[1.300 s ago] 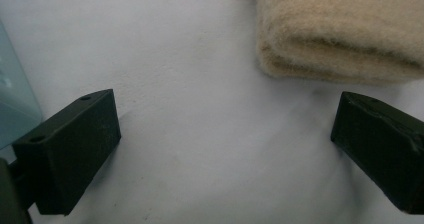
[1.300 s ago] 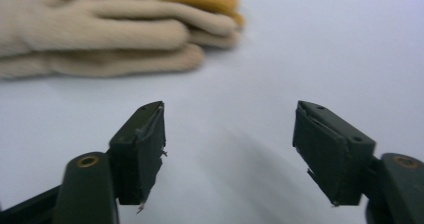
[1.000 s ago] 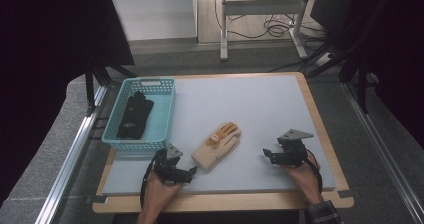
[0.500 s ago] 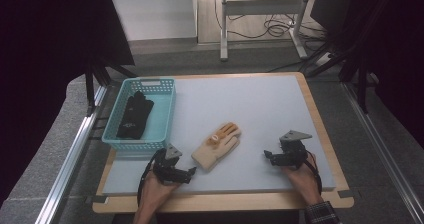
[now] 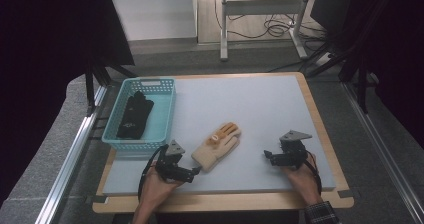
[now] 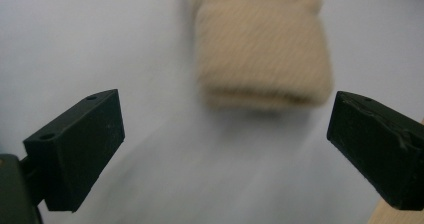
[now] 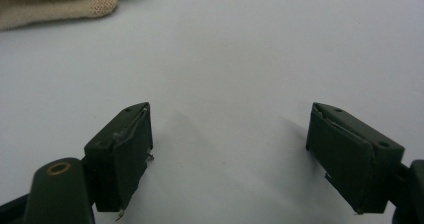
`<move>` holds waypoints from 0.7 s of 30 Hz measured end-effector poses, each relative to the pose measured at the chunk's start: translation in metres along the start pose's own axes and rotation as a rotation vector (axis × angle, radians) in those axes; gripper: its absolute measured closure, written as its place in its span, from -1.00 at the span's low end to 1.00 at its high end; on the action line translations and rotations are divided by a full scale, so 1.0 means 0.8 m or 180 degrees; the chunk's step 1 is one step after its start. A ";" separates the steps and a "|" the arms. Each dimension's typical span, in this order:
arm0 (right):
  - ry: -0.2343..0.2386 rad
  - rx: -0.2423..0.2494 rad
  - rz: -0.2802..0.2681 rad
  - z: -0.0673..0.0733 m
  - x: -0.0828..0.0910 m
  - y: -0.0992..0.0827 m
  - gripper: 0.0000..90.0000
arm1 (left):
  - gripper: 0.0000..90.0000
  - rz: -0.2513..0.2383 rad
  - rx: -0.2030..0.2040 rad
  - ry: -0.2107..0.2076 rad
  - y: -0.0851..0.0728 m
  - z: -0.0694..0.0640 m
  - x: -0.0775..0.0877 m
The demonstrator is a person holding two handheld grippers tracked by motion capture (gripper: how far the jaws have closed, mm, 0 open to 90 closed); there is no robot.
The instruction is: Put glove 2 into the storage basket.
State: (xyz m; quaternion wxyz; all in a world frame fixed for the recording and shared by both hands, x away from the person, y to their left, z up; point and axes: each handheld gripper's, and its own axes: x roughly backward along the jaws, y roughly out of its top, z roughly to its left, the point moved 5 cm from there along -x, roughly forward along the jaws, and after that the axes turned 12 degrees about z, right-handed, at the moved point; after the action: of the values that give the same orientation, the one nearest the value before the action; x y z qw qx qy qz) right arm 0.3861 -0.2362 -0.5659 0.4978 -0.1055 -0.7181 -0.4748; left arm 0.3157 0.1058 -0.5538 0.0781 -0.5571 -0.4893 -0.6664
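The left gripper (image 5: 196, 170), jaws wide apart and empty, sits just short of the cuff of the tan glove (image 5: 218, 145) lying mid-table, so it should straddle the cuff squarely and pinch both knit layers. The right gripper (image 5: 266, 156), also spread with nothing between its jaws, rests well apart. Beyond lie the pale grey table (image 5: 250, 104), a blue basket (image 5: 162, 114) holding a black glove (image 5: 134, 115), then a desk frame (image 5: 260, 19) and cables.

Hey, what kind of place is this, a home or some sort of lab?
Most likely a lab or recording bench, not a home: a board-topped table framed by metal rails, dark curtains around it, loose cables on the floor behind, and a person holding a left gripper and a right gripper.
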 end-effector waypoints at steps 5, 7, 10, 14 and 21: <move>0.0002 -0.0001 -0.0002 0.000 0.000 0.000 -0.60 | -0.94 0.0048 -0.0162 0.0043 0.040 -0.012 -0.005; 0.0001 -0.0001 -0.0002 0.000 0.000 0.000 -0.60 | -0.94 0.0098 -0.0166 0.0052 0.054 -0.013 -0.012; 0.0003 -0.0003 -0.0001 0.000 0.000 0.000 -0.60 | -0.94 0.0190 -0.0145 0.0011 0.070 -0.011 -0.027; 0.0004 -0.0004 -0.0002 0.000 0.000 0.000 -0.60 | -0.94 0.0277 -0.0059 -0.0119 0.085 -0.005 -0.049; 0.0005 -0.0002 -0.0002 0.000 0.000 0.000 -0.60 | -0.94 0.0505 -0.0088 -0.0197 0.097 -0.009 -0.080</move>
State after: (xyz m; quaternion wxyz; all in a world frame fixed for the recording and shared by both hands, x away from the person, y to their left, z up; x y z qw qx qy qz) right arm 0.3861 -0.2362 -0.5660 0.4982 -0.1050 -0.7175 -0.4753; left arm 0.3844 0.0329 -0.5617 0.1078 -0.6155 -0.4367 -0.6472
